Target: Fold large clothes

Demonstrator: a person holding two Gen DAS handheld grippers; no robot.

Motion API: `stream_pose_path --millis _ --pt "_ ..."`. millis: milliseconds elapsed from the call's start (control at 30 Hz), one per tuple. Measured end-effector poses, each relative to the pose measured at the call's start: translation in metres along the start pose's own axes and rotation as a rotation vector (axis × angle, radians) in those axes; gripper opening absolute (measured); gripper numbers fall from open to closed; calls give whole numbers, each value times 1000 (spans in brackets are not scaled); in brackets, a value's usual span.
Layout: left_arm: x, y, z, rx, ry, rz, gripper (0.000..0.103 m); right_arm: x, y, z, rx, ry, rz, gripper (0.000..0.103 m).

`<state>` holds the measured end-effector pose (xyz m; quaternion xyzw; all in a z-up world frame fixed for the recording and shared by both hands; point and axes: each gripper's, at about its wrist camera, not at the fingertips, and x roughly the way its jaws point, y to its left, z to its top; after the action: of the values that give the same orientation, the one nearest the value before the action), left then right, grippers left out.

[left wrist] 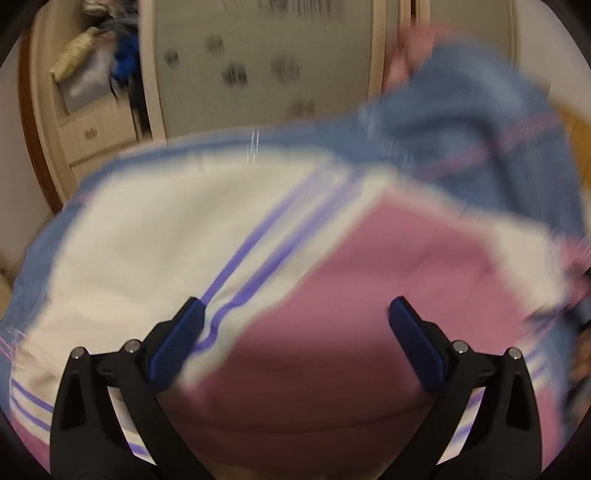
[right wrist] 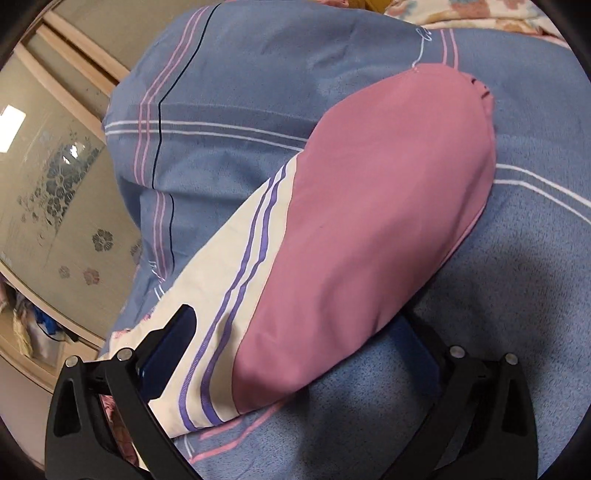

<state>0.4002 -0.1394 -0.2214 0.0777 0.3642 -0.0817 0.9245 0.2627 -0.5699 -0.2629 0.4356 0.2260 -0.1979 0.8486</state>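
Observation:
A large cloth with pink, cream and blue panels and purple stripes fills both views. In the blurred left wrist view its pink panel (left wrist: 351, 295) lies between and under my left gripper (left wrist: 295, 317), whose blue-padded fingers (left wrist: 177, 339) stand wide apart, holding nothing. A blue part of the cloth (left wrist: 472, 122) is raised at the upper right. In the right wrist view a folded pink and cream layer (right wrist: 369, 206) lies over the blue layer (right wrist: 236, 92). My right gripper (right wrist: 295, 332) is open; the fold lies between its fingers and hides the right fingertip.
A cream wardrobe with drawers and hanging clothes (left wrist: 88, 92) stands at the left. A sliding door with a flower pattern (left wrist: 258, 66) is behind the cloth; it also shows in the right wrist view (right wrist: 55, 192). Floral bedding (right wrist: 480, 14) lies at the top right.

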Motion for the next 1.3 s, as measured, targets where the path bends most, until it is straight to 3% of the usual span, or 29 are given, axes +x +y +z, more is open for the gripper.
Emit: stream_pose_path --millis 67,167,300,433,467,500,533,600,767,833,967,1133,1233,1300 --pt "7 -7 -10 28 -18 43 101 -2 -4 3 37 -2 23 102" --pt "7 5 -7 -24 -13 -11 101 2 -5 9 70 -6 23 102" --pt "8 3 -8 -16 -23 -2 101 21 -3 28 47 -18 -4 102" --pt "4 2 -12 -22 -31 -9 101 36 -2 51 34 -101 -9 100" --pt "4 3 -12 -23 -33 -9 101 39 -4 52 42 -119 -47 86" --pt "4 3 -13 -23 -35 -10 101 42 -6 52 53 -117 -98 61" --pt "4 3 -13 -24 -37 -11 101 43 -9 50 61 -112 -112 51" --pt "2 4 -14 -27 -40 -16 101 45 -10 52 61 -83 -73 18" --pt "1 5 -14 -30 -46 -22 101 24 1 56 33 -106 -37 9" --pt "0 6 -14 -34 -51 -27 101 5 12 59 19 -147 27 9" --pt "-7 11 -15 -54 -81 -52 101 -59 77 60 -197 -257 133 9" --pt "-6 19 -15 -77 -83 -95 101 -122 185 30 -450 -350 192 8" --pt "-7 20 -14 -84 -85 -102 101 -135 258 1 -603 -326 291 8" --pt "-8 21 -14 -94 -87 -111 101 -134 313 -36 -711 -261 371 8"
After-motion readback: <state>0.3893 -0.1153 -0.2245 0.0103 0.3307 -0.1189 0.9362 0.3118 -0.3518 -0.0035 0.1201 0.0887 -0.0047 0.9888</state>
